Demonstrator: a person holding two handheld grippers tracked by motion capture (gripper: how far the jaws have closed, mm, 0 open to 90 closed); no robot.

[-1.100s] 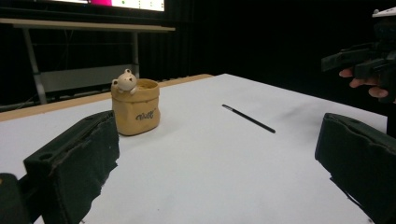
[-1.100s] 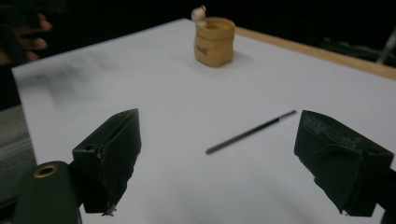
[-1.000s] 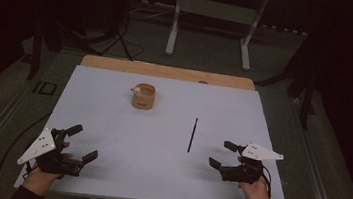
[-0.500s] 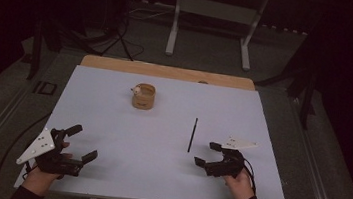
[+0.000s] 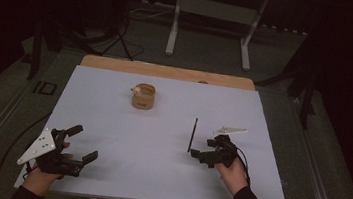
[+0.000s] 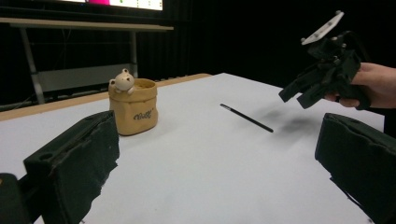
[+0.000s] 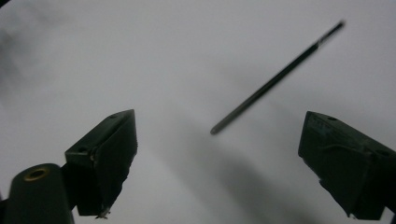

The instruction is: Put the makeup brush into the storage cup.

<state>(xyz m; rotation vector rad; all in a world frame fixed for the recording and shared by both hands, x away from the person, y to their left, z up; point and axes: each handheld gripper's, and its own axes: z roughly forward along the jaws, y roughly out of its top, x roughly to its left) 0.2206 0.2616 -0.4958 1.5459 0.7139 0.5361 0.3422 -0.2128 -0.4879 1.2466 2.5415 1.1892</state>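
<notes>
White table (image 5: 121, 168) under a dark room, with a wooden strip along its far edge and a grey metal stand on the floor behind it at twelve o'clock.

Against the picture from a second ago, the right gripper (image 5: 203, 152) has travelled from the table's right edge toward nine o'clock and now hangs just beside the near end of the stick (image 5: 192, 134); half a second ago it was already most of the way there. The left gripper (image 5: 78, 145) sits where it did, at about seven o'clock of the table. The stick and the cup (image 5: 143, 96) have not moved.

The stick is a thin black rod lying flat on the table, right of centre. In the high view its long axis runs from six to twelve o'clock, leaning very slightly toward one o'clock at the far end. In the right gripper view the stick (image 7: 275, 79) runs from its blunt near tip up toward two o'clock, and that tip lies between the two jaws, which stand wide apart and touch nothing. In the left gripper view the jaws are likewise wide apart and empty, with the cup (image 6: 133, 108) at eleven o'clock, a small bear figure on its rim, and the stick (image 6: 246, 118) lying well apart from it.
</notes>
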